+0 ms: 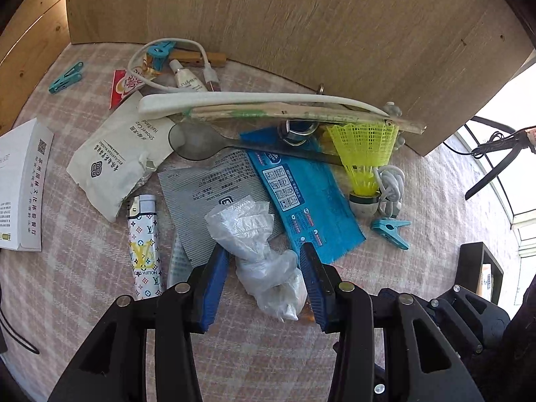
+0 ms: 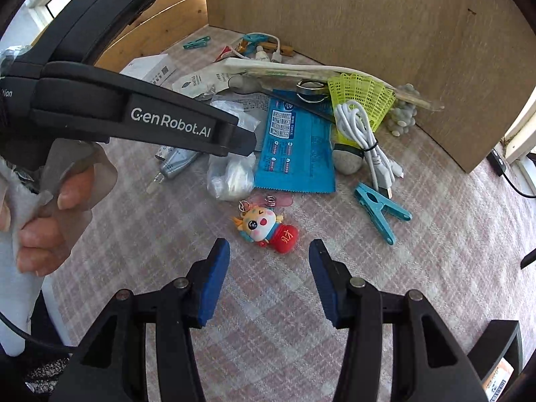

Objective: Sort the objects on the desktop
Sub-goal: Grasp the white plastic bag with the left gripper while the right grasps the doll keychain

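My left gripper [image 1: 263,251] points down at a crumpled clear plastic bag [image 1: 264,261] with white stuff inside. The bag lies on the checked tablecloth [image 1: 83,227] between the blue pads [image 1: 214,281], and the jaws stand open around it. In the right wrist view the same bag [image 2: 231,174] sits under the left gripper's black body [image 2: 167,124]. My right gripper [image 2: 269,246] is open and empty just above the cloth. A cartoon dragon keychain [image 2: 261,226] with a red pouch lies right ahead of its fingertips.
A pile sits by the wooden board [image 1: 301,26]: patterned lighter [image 1: 144,251], blue packet [image 1: 301,194], yellow shuttlecock [image 1: 363,154], white cable [image 2: 365,134], teal peg [image 2: 382,209], grey spoon [image 1: 194,142], shower-cap sachet [image 1: 124,154], wrapped chopsticks [image 1: 284,112]. A hand [image 2: 50,227] grips the left tool.
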Demonstrator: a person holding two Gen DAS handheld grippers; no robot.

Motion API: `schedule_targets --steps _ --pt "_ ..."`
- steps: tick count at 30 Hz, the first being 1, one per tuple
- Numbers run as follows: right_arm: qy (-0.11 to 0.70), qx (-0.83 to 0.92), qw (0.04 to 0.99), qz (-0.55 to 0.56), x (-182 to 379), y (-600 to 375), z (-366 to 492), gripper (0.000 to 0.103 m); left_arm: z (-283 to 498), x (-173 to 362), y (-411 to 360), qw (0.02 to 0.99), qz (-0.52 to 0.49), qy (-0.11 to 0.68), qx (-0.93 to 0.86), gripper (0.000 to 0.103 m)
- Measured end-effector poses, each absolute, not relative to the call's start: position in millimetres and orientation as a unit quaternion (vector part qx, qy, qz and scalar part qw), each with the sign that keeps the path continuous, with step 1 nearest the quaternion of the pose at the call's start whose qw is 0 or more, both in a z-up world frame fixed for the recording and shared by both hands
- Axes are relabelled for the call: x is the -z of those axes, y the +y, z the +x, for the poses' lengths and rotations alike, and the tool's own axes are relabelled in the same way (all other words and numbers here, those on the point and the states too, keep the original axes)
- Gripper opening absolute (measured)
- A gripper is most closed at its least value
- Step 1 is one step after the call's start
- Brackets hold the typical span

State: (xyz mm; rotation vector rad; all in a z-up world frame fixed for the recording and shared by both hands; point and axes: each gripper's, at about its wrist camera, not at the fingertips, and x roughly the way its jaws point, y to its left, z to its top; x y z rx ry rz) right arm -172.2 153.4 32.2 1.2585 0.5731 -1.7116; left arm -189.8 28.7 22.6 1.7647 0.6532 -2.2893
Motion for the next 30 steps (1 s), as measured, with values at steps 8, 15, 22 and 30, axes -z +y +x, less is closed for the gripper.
schedule_targets --steps 8,15,22,30 --pt "0.228 0.689 0.450 0.520 -14.5 138.3 -179.0 0.049 -193.0 -12.3 36.0 0.079 0.601 0.221 0.764 0.042" --pt "0.206 0.694 0.436 0.535 -8.5 145.8 -181.1 0.042 -189.6 -8.4 43.4 0.075 0.603 0.216 0.764 0.037" --pt "0.185 0.704 0.414 0.546 -8.3 154.7 -175.1 0.042 -175.9 -9.2 46.5 0.066 0.603 0.216 0.765 0.034" --pt "0.123 0.737 0.376 0.548 -22.8 190.4 -166.3 0.041 -151.0 -27.3 50.1 0.060 0.589 0.219 0.776 0.034"
